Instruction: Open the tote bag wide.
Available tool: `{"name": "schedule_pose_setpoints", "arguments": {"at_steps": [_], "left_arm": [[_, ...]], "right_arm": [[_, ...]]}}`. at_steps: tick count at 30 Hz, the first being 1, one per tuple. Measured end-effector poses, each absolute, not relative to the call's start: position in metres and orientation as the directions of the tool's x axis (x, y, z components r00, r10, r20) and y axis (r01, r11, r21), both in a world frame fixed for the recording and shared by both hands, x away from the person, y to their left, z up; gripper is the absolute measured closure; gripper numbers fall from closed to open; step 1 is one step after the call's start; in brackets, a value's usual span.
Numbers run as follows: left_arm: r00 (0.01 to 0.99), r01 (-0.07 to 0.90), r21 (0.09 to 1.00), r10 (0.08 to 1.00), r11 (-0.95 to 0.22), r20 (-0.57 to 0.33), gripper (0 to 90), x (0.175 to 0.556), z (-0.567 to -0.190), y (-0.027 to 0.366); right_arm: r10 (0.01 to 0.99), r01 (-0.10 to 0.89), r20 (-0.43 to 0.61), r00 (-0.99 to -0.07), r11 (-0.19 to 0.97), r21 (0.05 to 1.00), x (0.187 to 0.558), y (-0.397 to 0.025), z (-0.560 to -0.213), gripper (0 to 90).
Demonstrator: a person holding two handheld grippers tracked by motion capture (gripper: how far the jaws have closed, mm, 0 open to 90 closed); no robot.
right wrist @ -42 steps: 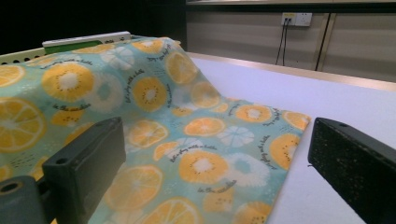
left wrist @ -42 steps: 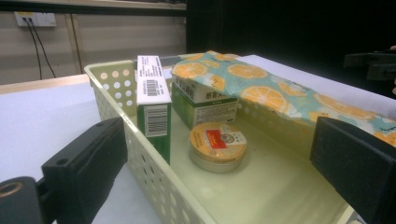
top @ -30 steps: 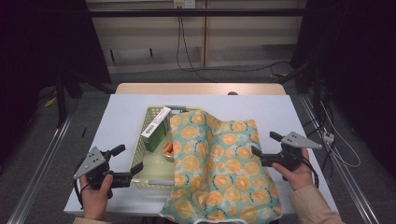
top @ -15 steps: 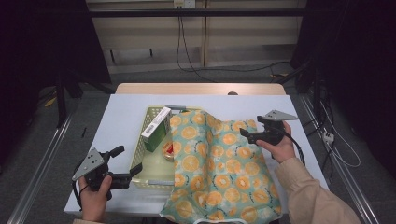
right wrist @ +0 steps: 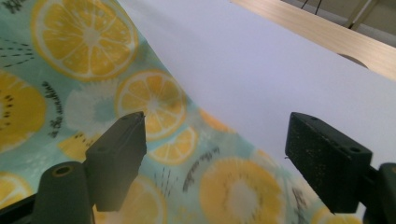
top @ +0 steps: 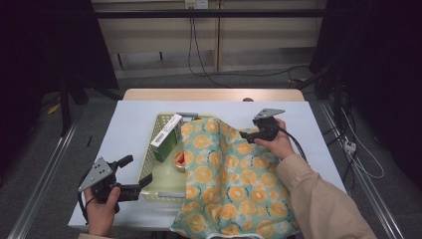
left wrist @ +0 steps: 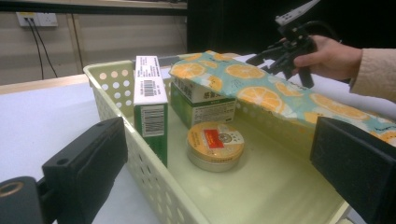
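At the bench, a person's right tool [top: 250, 134], jaws apart, hovers over the far edge of the orange-print cloth [top: 234, 184] draped half across the basket [top: 147, 169], apparently about to pinch it, which calls for closing on the hem, while the left tool [top: 137, 185] waits, jaws apart, at the basket's near corner.

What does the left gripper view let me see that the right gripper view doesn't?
Left gripper view alone: the pale yellow perforated plastic basket, holding an upright green-and-white cardboard box and a round orange-lidded tin, plus the right tongs in a hand.

Right gripper view alone: the table's wooden far edge.

Both: the orange-slice-patterned teal cloth, the white tabletop, and open black jaws.
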State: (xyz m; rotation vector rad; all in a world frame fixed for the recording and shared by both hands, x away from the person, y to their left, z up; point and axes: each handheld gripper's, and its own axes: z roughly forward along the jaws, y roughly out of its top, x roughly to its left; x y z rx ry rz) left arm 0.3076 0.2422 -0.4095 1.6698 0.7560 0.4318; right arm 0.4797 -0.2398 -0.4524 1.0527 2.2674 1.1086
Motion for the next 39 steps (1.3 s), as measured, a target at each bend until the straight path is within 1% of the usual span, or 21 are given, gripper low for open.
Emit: {"name": "schedule_pose_setpoints", "arguments": {"at_steps": [1,2,4,5,6,8,10,11,12,14,15,17,20,21,25,28,30,31,33,38,39], "left_arm": [[0.719,0.248,0.964,0.685,-0.098,-0.116,4.2,0.308,-0.409,0.242],[0.715,0.25,0.964,0.689,-0.093,-0.119,4.2,0.309,-0.409,0.242],[0.712,0.245,0.966,0.691,-0.084,-0.12,4.1,0.311,-0.408,0.241],[0.722,0.243,0.965,0.682,-0.096,-0.114,4.1,0.313,-0.408,0.239],[0.726,0.243,0.964,0.679,-0.107,-0.107,4.1,0.313,-0.408,0.238],[0.73,0.242,0.964,0.676,-0.112,-0.105,4.2,0.312,-0.409,0.237],[0.726,0.245,0.962,0.68,-0.118,-0.101,4.1,0.311,-0.408,0.237],[0.728,0.244,0.962,0.679,-0.124,-0.097,4.2,0.31,-0.409,0.236],[0.728,0.244,0.962,0.679,-0.124,-0.097,4.2,0.31,-0.409,0.236],[0.732,0.25,0.959,0.674,-0.132,-0.098,4.2,0.309,-0.409,0.236],[0.73,0.251,0.959,0.676,-0.133,-0.097,4.2,0.309,-0.41,0.236],[0.729,0.249,0.961,0.676,-0.117,-0.106,4.2,0.311,-0.41,0.237],[0.731,0.248,0.961,0.674,-0.12,-0.105,4.2,0.313,-0.408,0.236],[0.734,0.246,0.961,0.672,-0.123,-0.102,4.3,0.313,-0.409,0.236],[0.725,0.251,0.961,0.68,-0.113,-0.109,4.3,0.312,-0.409,0.238],[0.725,0.248,0.962,0.681,-0.112,-0.107,4.3,0.311,-0.408,0.238],[0.726,0.248,0.962,0.679,-0.111,-0.109,4.3,0.31,-0.408,0.238],[0.726,0.246,0.963,0.679,-0.112,-0.107,4.3,0.31,-0.407,0.238],[0.725,0.25,0.962,0.68,-0.109,-0.111,4.3,0.311,-0.407,0.237],[0.727,0.251,0.96,0.679,-0.126,-0.101,4.3,0.312,-0.407,0.235],[0.726,0.251,0.96,0.68,-0.126,-0.101,4.3,0.312,-0.407,0.235]], "right_arm": [[0.773,0.452,-0.029,-0.634,0.4,0.797,0.48,-0.24,-0.452,21.3],[0.763,0.458,-0.033,-0.645,0.421,0.783,0.49,-0.235,-0.456,23.7],[0.76,0.469,-0.035,-0.65,0.436,0.768,0.497,-0.232,-0.459,25.1],[0.76,0.476,-0.036,-0.649,0.442,0.76,0.5,-0.231,-0.46,24.9],[0.757,0.487,-0.013,-0.653,0.433,0.759,0.503,-0.23,-0.462,26.5],[0.753,0.498,-0.014,-0.658,0.448,0.742,0.506,-0.228,-0.467,29.1],[0.733,0.497,0.013,-0.68,0.447,0.744,0.507,-0.23,-0.468,39.2],[0.73,0.499,0.022,-0.684,0.445,0.743,0.506,-0.23,-0.468,42.2],[0.721,0.492,0.022,-0.692,0.449,0.746,0.505,-0.23,-0.468,47.9],[0.71,0.5,0.043,-0.703,0.451,0.739,0.502,-0.23,-0.467,51.7],[0.708,0.504,0.042,-0.705,0.458,0.733,0.501,-0.23,-0.466,55.6],[0.7,0.514,0.054,-0.712,0.466,0.72,0.501,-0.232,-0.463,71.1],[0.675,0.522,0.09,-0.732,0.471,0.711,0.498,-0.235,-0.462,87.2],[0.665,0.516,0.092,-0.742,0.478,0.71,0.497,-0.235,-0.462,89.3],[0.663,0.52,0.082,-0.744,0.498,0.694,0.495,-0.232,-0.459,90.0],[0.676,0.501,0.061,-0.734,0.479,0.721,0.495,-0.234,-0.453,90.0],[0.703,0.503,0.065,-0.708,0.438,0.745,0.498,-0.239,-0.447,90.0],[0.703,0.503,0.065,-0.708,0.438,0.745,0.498,-0.239,-0.447,90.0],[0.743,0.503,0.052,-0.668,0.398,0.768,0.505,-0.25,-0.439,90.0],[0.807,0.526,0.041,-0.588,0.344,0.778,0.527,-0.268,-0.432,90.0],[0.807,0.526,0.041,-0.588,0.344,0.778,0.527,-0.268,-0.432,90.0]]}}
